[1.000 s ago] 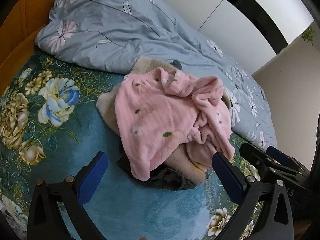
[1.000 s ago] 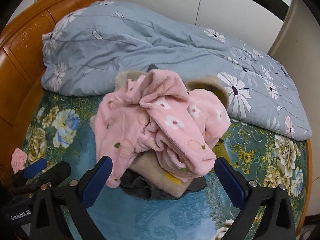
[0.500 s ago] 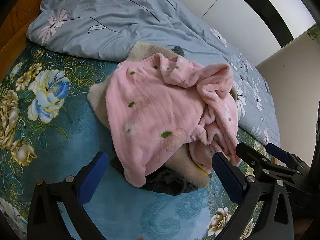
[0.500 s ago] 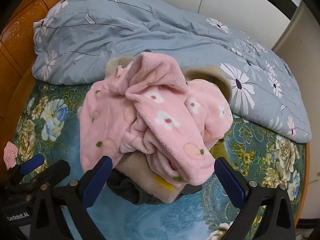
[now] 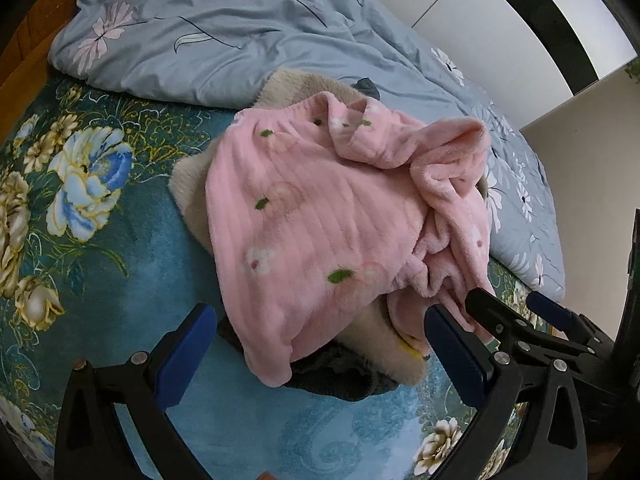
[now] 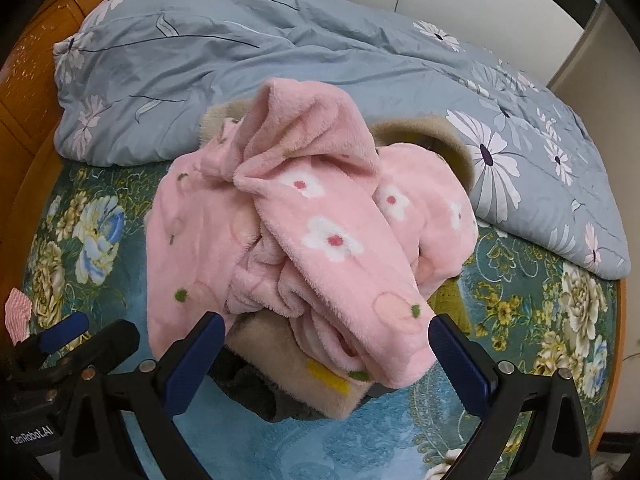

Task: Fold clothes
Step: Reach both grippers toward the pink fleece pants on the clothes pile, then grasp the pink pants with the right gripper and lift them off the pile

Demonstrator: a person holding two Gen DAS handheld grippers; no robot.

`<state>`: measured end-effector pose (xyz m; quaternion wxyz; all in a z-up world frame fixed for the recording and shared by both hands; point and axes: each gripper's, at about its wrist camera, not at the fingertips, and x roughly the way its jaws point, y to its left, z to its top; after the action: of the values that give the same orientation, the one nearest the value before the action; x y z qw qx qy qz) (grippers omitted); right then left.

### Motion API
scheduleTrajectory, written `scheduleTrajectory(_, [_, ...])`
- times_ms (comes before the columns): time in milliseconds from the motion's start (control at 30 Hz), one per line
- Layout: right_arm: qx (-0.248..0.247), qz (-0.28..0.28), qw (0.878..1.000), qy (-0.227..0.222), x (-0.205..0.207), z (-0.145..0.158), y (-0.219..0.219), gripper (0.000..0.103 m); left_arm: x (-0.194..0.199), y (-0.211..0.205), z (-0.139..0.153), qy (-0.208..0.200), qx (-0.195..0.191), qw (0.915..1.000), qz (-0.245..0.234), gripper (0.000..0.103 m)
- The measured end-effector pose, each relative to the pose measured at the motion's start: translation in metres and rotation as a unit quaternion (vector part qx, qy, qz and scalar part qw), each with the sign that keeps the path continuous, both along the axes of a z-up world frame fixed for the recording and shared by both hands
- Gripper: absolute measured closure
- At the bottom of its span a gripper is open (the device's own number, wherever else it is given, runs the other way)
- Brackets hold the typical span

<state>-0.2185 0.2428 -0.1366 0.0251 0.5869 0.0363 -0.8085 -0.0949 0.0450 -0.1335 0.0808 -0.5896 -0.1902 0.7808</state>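
We have both tools over the bed, both empty. The left black gripper with blue finger pads (image 5: 316, 344) is spread wide, nothing between its jaws; its left pad sits above bare bedspread, its right pad just beside the lower right edge of the clothes heap, contact unclear. The right black gripper with blue finger pads (image 6: 326, 356) is equally wide open and grips nothing; the heap's near edge hangs between its two pads, touching or not we cannot tell. In the left view the right tool shows at lower right, close alongside. The crumpled pink fleece garment with white flowers and green dots (image 5: 320, 224) tops the heap, bunched and unfolded, one thick fold pointing down toward the right gripper (image 6: 332, 240). Under it lies a beige plush garment (image 6: 280, 364), and below that a dark grey knit piece (image 5: 340, 372). The heap rests on the teal floral bedspread (image 5: 120, 272), directly ahead of both grippers, with the rumpled grey-blue flowered duvet (image 6: 240, 52) behind it.
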Motion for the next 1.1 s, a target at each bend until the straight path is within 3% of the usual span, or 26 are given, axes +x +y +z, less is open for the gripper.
scheduleTrajectory(367, [-0.019,0.019,1.0,-0.008,-0.021,-0.018,0.005,0.0,-0.004,0.004,-0.011,-0.008,0.036,0.9992,-0.012,0.0])
scheduleTrajectory(633, [0.004,0.031,0.999,-0.029,-0.05,-0.038,0.003,0.001,0.006,-0.014,-0.009,-0.013,0.048,0.9987,0.011,0.0])
scheduleTrajectory(667, [0.008,0.036,0.999,-0.029,-0.051,-0.039,0.0,0.007,0.008,-0.017,-0.009,-0.015,0.048,0.9987,0.014,0.0])
scheduleTrajectory(733, [0.018,0.042,0.998,-0.034,-0.054,-0.039,-0.006,0.031,0.014,-0.025,-0.007,-0.017,0.045,0.9985,0.027,0.0])
scheduleTrajectory(800, [0.02,0.036,0.998,-0.049,-0.056,-0.041,-0.008,0.071,0.019,-0.033,-0.004,-0.018,0.043,0.9982,0.039,0.0])
scheduleTrajectory(867, [0.027,0.018,0.998,-0.055,-0.053,-0.038,-0.006,0.089,0.024,-0.041,0.0,-0.019,0.039,0.9979,0.048,0.0])
scheduleTrajectory(1100, [0.027,-0.079,0.996,-0.01,-0.01,0.007,0.045,0.093,0.05,-0.06,0.022,-0.016,0.025,0.9975,0.064,0.0])
